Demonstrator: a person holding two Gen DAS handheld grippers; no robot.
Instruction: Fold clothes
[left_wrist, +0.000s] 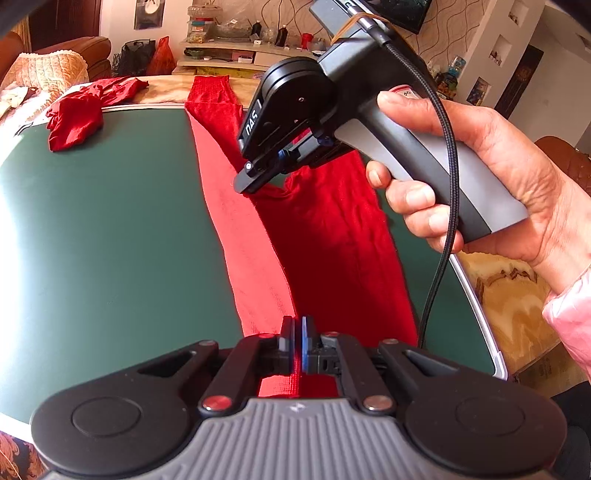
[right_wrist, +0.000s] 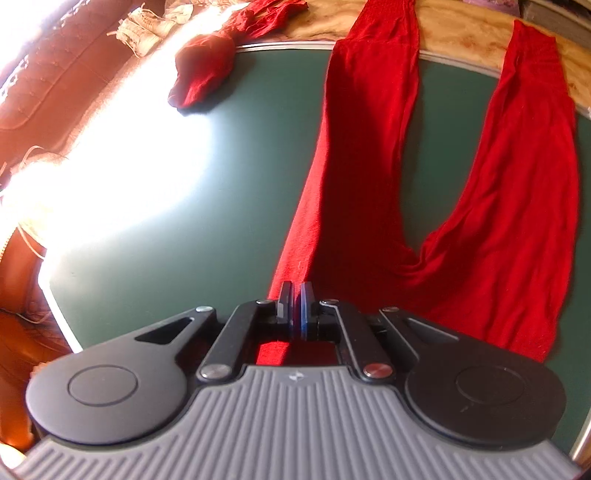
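Both claws clenched on the red trousers' (right_wrist: 369, 155) waist end, legs spread along the green tabletop (left_wrist: 110, 221).
Your left claw (left_wrist: 297, 332) and right claw (right_wrist: 295, 299) each pinch cloth; next, lay one leg over the other.

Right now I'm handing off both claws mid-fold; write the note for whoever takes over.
Left claw: shut on the red trousers, at the near waist end.
Right claw: shut on the same trousers, at the near edge of one leg.
Trousers lie spread flat on the green table, both legs apart and running over the far edge.
A second red garment sits crumpled at the far left corner, untouched.
Done: trousers laid out and gripped. Left: every fold, then the second garment.
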